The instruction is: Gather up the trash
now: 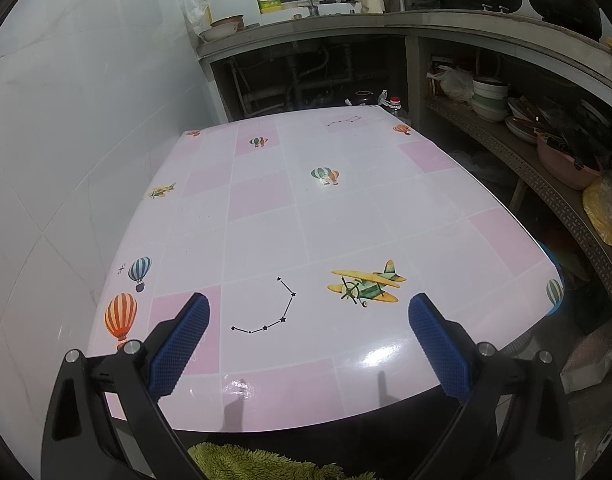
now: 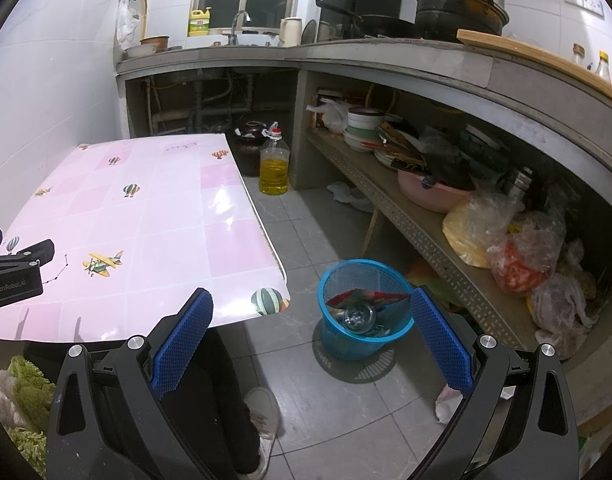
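While both pairs of fingers are held wide and empty, the left gripper [image 1: 308, 316] is poised over the bare pink surface [image 1: 266, 208]. At one o'clock from the right gripper [image 2: 312, 312], wrappers [image 2: 370, 300] are seen inside the blue basket [image 2: 338, 340]. Such light, crinkly trash is best pinched at an edge.

The table [image 2: 154, 216] lies ahead and left of the right hand-held gripper [image 2: 310, 344]. A waste basket [image 2: 364, 308] stands on the floor just ahead, between its fingers, wrappers [image 2: 370, 300] inside. An oil bottle [image 2: 274, 164] stands farther ahead, beyond the table's far corner. A shelf [image 2: 426, 240] runs along the right.
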`<state>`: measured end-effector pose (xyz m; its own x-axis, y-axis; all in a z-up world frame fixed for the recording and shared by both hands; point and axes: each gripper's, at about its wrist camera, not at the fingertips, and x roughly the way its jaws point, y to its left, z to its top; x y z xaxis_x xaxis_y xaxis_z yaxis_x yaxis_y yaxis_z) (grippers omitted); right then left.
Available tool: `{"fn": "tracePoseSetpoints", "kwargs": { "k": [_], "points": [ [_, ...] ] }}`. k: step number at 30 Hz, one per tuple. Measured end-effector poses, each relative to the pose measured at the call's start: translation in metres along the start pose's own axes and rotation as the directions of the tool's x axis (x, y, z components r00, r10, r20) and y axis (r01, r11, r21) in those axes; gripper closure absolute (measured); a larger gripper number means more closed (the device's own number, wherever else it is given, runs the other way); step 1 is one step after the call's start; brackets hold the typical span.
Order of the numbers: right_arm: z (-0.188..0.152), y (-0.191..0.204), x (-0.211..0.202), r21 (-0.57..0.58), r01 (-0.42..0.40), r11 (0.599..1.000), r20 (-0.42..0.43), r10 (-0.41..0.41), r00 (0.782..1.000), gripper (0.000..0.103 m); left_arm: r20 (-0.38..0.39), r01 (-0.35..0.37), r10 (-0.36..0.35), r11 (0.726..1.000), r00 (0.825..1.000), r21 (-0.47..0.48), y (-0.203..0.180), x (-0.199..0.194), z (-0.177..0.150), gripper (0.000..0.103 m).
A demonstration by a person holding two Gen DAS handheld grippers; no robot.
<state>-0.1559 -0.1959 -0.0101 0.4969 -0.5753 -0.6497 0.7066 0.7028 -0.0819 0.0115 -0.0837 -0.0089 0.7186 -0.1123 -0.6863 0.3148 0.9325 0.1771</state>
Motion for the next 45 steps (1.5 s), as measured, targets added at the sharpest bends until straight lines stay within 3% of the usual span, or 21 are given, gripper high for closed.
{"fn": "tracePoseSetpoints", "kwargs": {
  "k": [45],
  "points": [
    [0.0018,-0.0005,-0.0003,-0.004,-0.005,1.0,0.003,0.005,1.0,0.008,-0.018,0.003,-0.003,1.0,1.0,-0.023,-0.0016,0.0007,0.0007,0.005]
  ]
}}
